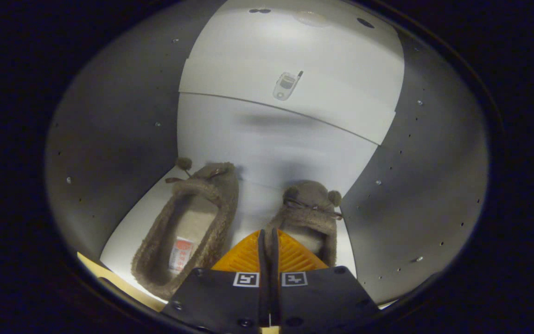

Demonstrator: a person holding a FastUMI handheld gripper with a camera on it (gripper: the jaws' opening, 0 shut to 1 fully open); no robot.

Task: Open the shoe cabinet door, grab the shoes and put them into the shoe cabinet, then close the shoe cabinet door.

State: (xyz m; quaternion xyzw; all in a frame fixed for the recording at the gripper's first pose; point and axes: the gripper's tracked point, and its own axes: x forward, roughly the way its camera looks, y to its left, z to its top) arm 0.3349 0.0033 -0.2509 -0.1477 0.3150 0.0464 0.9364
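Two brown fuzzy slippers lie side by side on the white shelf (142, 218) inside the shoe cabinet, toes pointing at the back. The left slipper (188, 222) lies free, left of the fingers, with its pale insole showing. The right slipper (311, 208) sits just ahead of my gripper (268, 232), and its heel end is hidden behind the fingers. The fingers stand almost together, and the slipper's inner rim runs into the narrow slit between the tips.
Grey cabinet side walls (118, 130) (424, 171) with small holes close in on both sides. A white back panel (271, 144) and an upper white shelf (341, 83) lie beyond the slippers. A pale wooden edge (109, 273) shows at the cabinet's front left.
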